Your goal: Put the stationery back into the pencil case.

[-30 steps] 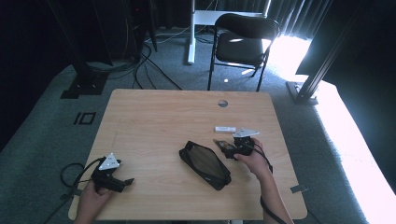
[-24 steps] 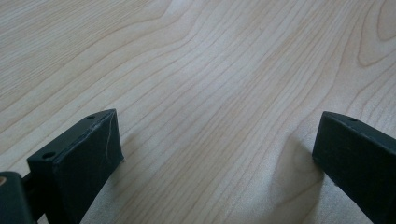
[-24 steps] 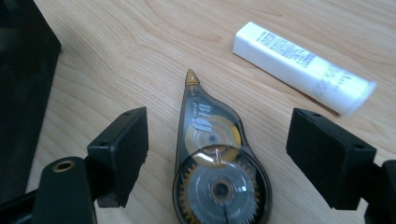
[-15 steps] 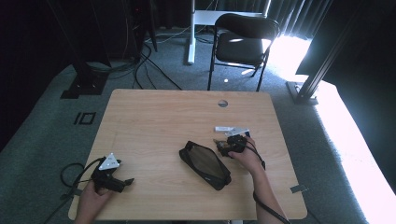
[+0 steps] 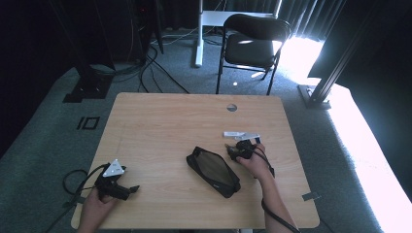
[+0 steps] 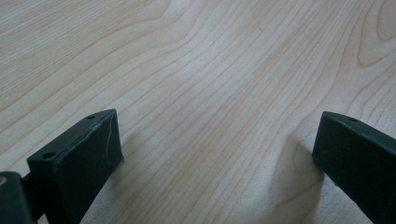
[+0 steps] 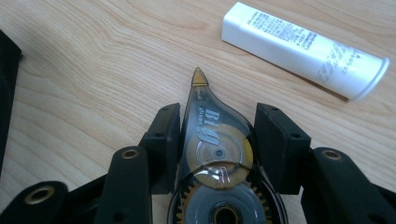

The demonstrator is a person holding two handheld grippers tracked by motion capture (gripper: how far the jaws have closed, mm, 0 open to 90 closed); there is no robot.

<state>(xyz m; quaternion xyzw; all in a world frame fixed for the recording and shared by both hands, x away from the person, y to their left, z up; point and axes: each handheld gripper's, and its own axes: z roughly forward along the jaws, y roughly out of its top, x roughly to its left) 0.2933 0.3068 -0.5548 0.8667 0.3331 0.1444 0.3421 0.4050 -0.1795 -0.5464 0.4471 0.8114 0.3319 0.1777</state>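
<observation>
Correction tape dispenser point(image 7: 217, 154), one of them and see-through with gold and grey wheels inside, is lying flat on the wooden table point(image 5: 160, 126) between the jaws of the right gripper point(image 7: 217, 140), its pointed gold tip sticking out past them. Those jaws have just been closing; the left pad is touching the dispenser's side while a thin gap is showing at the right pad, so it is not yet being squeezed. "Big" is reading along the dispenser's clear shell, with a smaller word above it too small to make out. Just beyond the tip, one white tube point(image 7: 303, 49) is lying on its side, carrying several lines of fine grey print that cannot be read. One black pouch point(image 5: 214, 171) is lying flat near the right gripper point(image 5: 238, 150), just to its left in the high view. Well apart, near the table's front left corner, the left gripper point(image 5: 121, 188) is resting with its jaws point(image 6: 210, 154) standing wide apart over bare wood, gripping nothing. Two grippers are showing in all.
</observation>
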